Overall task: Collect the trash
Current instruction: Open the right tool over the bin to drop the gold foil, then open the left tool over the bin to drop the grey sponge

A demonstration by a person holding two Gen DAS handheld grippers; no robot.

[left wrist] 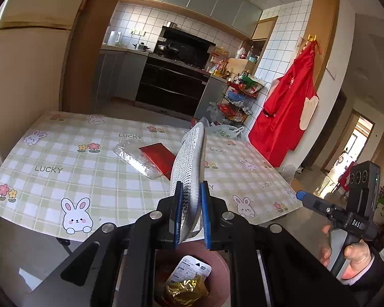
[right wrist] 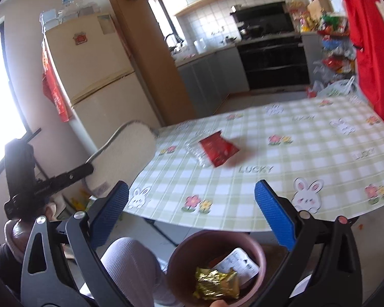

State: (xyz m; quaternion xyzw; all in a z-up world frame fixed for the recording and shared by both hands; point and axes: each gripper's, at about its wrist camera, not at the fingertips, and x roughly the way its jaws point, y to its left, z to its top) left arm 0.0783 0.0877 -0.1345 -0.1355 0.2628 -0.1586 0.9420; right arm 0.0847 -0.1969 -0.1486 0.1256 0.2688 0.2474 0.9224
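Note:
My left gripper (left wrist: 192, 194) is shut on a white textured insole-shaped pad (left wrist: 189, 161), held upright above the table's near edge; the pad also shows in the right wrist view (right wrist: 130, 151) at the left. Below it stands a brown trash bin (right wrist: 253, 243) holding a gold wrapper (right wrist: 215, 284) and a white label; the bin also shows in the left wrist view (left wrist: 217, 261). A clear plastic tray (left wrist: 135, 158) and a red packet (left wrist: 158, 157) lie mid-table; the packet also shows in the right wrist view (right wrist: 217, 148). My right gripper (right wrist: 192, 192) is open and empty above the bin.
The table (left wrist: 64, 158) has a green checked cloth with rabbits. A fridge (right wrist: 94, 81) stands to the left, a red apron (left wrist: 289, 107) hangs on the right wall. A kitchen with a stove (left wrist: 174, 81) and a cluttered wire rack lies beyond.

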